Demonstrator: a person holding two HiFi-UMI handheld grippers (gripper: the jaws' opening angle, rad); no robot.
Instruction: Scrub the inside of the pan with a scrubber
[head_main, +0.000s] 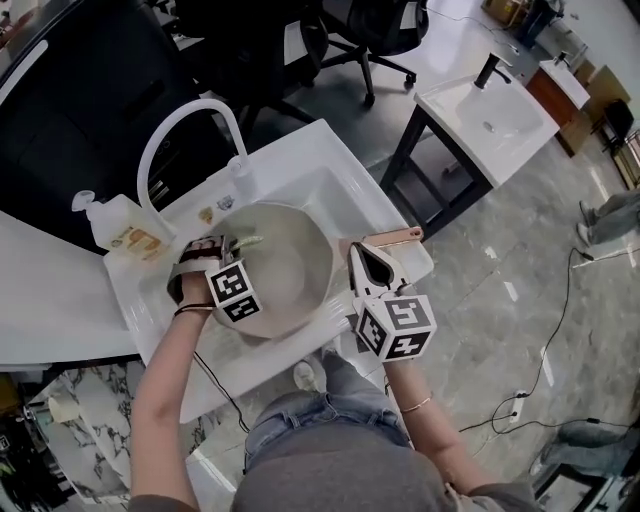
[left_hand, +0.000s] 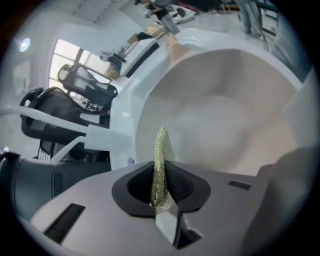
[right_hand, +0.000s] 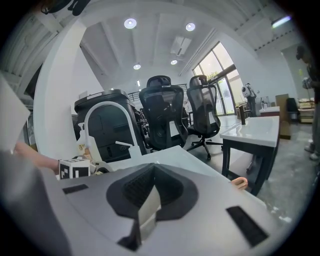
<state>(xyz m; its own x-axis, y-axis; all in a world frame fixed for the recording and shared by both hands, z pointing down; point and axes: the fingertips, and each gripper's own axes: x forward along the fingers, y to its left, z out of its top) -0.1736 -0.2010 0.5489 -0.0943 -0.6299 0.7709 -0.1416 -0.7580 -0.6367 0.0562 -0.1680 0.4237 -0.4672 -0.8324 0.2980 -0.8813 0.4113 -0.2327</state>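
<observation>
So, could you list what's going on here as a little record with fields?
Sink: white, holds the pan
Pan: pale, handle toward right gripper
Left gripper: jaws shut on scrubber, over pan
Right gripper: jaws together, empty, by handle
Contact: cannot tell if scrubber touches pan
</observation>
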